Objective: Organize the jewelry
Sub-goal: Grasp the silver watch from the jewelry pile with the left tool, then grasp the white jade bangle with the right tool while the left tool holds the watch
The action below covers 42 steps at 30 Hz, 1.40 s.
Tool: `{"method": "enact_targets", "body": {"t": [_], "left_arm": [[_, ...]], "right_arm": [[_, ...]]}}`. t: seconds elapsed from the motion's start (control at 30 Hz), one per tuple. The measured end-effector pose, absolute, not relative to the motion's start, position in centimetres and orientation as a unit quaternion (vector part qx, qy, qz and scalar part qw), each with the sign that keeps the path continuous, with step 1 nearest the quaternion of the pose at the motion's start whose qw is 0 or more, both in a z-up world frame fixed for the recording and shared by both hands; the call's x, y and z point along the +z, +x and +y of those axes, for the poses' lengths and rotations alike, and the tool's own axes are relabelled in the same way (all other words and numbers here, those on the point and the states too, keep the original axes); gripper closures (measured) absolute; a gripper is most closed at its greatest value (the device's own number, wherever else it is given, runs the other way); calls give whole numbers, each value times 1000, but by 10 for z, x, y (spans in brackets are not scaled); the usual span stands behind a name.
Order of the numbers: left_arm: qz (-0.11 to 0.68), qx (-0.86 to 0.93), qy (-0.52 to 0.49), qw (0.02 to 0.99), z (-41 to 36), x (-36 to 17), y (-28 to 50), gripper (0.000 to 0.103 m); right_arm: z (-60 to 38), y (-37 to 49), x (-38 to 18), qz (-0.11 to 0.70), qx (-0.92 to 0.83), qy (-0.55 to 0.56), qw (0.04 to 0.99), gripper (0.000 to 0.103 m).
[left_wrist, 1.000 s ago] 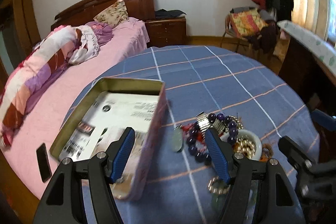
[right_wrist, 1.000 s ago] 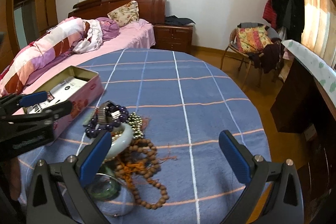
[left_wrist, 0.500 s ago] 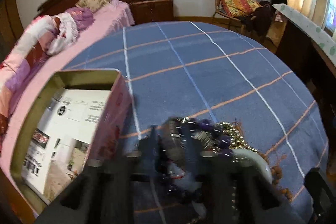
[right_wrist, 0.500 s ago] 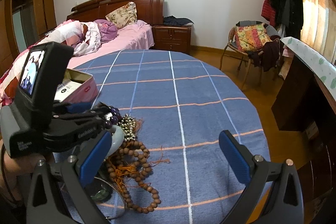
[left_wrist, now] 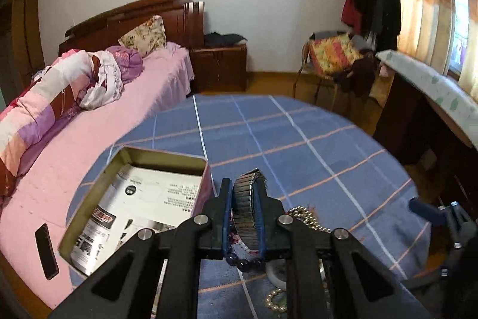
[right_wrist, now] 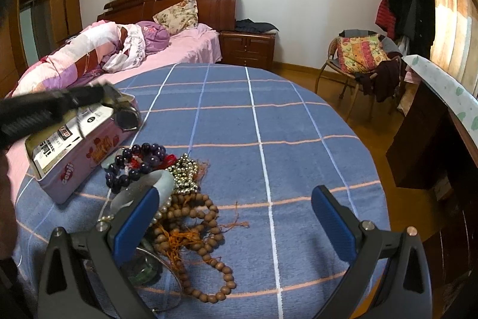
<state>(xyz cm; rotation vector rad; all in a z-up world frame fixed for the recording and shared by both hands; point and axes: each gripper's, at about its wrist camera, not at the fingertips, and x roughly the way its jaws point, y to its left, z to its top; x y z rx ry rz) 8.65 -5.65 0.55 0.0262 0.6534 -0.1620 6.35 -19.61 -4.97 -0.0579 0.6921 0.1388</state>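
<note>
My left gripper [left_wrist: 243,184] is shut on a silver metal-band watch [left_wrist: 245,205], held up off the table beside the open pink tin [left_wrist: 167,156]. In the right wrist view the left gripper [right_wrist: 116,103] holds the watch [right_wrist: 128,118] over the tin's [right_wrist: 80,166] near corner. The jewelry pile lies below: purple bead bracelet [right_wrist: 140,157], gold bead chain [right_wrist: 185,172], white bangle [right_wrist: 162,184] and brown wooden bead necklace [right_wrist: 206,232]. My right gripper [right_wrist: 236,195] hovers open over the pile's right side, nothing between its fingers.
A blue checked cloth [right_wrist: 269,124] covers the round table. Printed papers [left_wrist: 143,208] line the tin. A pink bed [left_wrist: 104,124] with a black phone [left_wrist: 46,250] lies left; a chair [right_wrist: 358,56] and a dark desk [right_wrist: 433,139] stand right.
My left gripper dipped into the pile, shut on the watch and rose with it beside the tin. The right gripper stayed where it was.
</note>
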Motion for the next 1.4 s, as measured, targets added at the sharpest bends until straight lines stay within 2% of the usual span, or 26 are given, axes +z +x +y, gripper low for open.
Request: {"method": "enact_targets", "body": {"t": [0.23,0.67,0.8,0.83,0.93,1.0,1.13,1.4], "left_arm": [[294,-59,17,954,-40,19,73,90],[300,-47,4,953,-19,8,64,90],[304,-49,1,951,-17,3,62,90],[305,-50,-1,951,-17,2,62,90],[302,-51,-1,952,-15,4,60,90],[301,-52,-5,952,-13,5,58,90],[298,-50,-10,953,-8,7,58,90],[297,-49,-18,954,-3,8,56,90]], "right_arm": [[-188,67,-44,332,101,-24,937,1],[-162,84,-64,386,156,-25,909,36],[-157,88,-68,400,167,-24,901,39],[-157,89,-69,403,169,-24,899,43],[-154,89,-69,414,185,-18,891,66],[-152,86,-67,414,178,-33,892,69],[-156,85,-67,414,171,-30,894,87],[-161,81,-64,403,176,-22,898,88]]}}
